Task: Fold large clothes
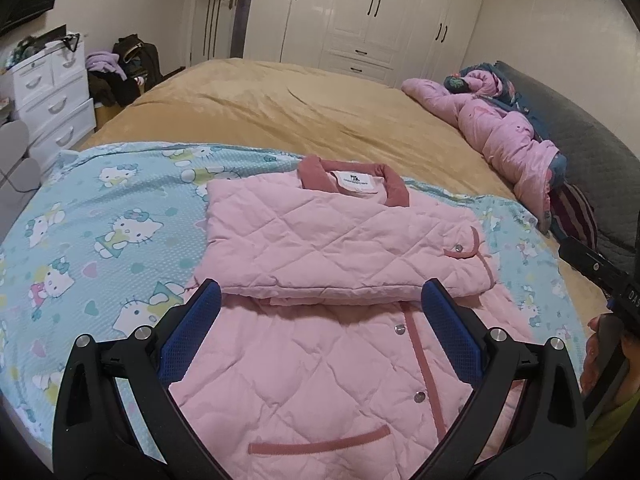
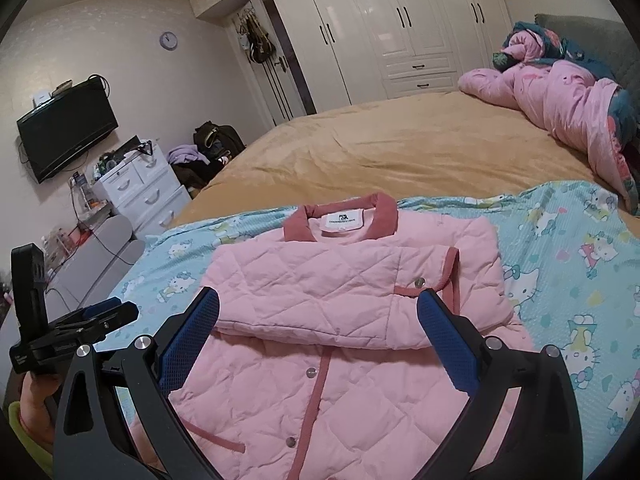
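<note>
Bedspread [image 1: 100, 200], jacket [image 1: 320, 240]; fingers [image 1: 208, 300] wide, empty.

The jacket [image 1: 332, 248] is soft, matt pink cloth, quilted in puffy diamonds, with a darker pink collar [image 1: 394, 186] of a ribbed, velvety weave, a white woven label [image 1: 357, 181] and shiny metal snaps [image 1: 459, 247]. Under it lies a light blue printed sheet [image 1: 80, 216] with a fine dotted texture, and beyond that a tan blanket [image 1: 304, 108] that looks plush and slightly fuzzy. The left gripper [image 1: 321, 300] and right gripper [image 2: 319, 314] are smooth matt black plastic with bright metal bolts; their pads [image 1: 452, 328] are blue, rough and meshed like rubber. The wardrobe [image 2: 384, 20] doors are glossy white. The drawers [image 2: 144, 188] look like smooth white plastic.
</note>
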